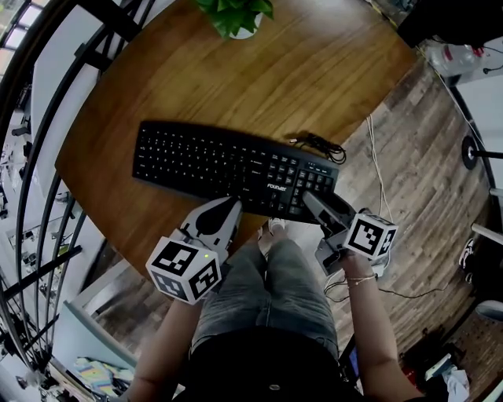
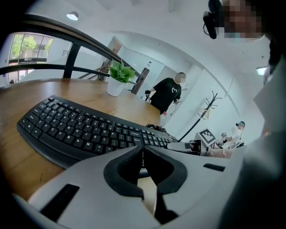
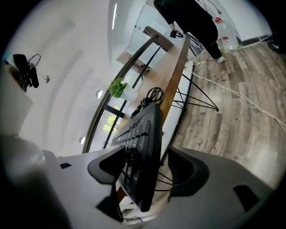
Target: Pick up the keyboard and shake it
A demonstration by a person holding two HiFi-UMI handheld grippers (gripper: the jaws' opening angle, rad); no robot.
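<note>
An office — wooden desk [image 1: 314,71], keyboard [image 1: 228,166], potted plant [image 1: 236,14], coat stand [image 2: 210,107].

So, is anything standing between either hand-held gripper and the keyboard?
Nothing visible does. The right hand-held gripper is open, its jaws astride the near right corner of the keyboard, not closed on it. The left hand-held gripper, shut, sits at the keyboard's near edge. The coiled cable lies behind the keyboard, clear of both.

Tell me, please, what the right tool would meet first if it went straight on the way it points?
The black plastic keyboard: its end sits between the open jaws of the right tool, seemingly untouched so far.
</note>
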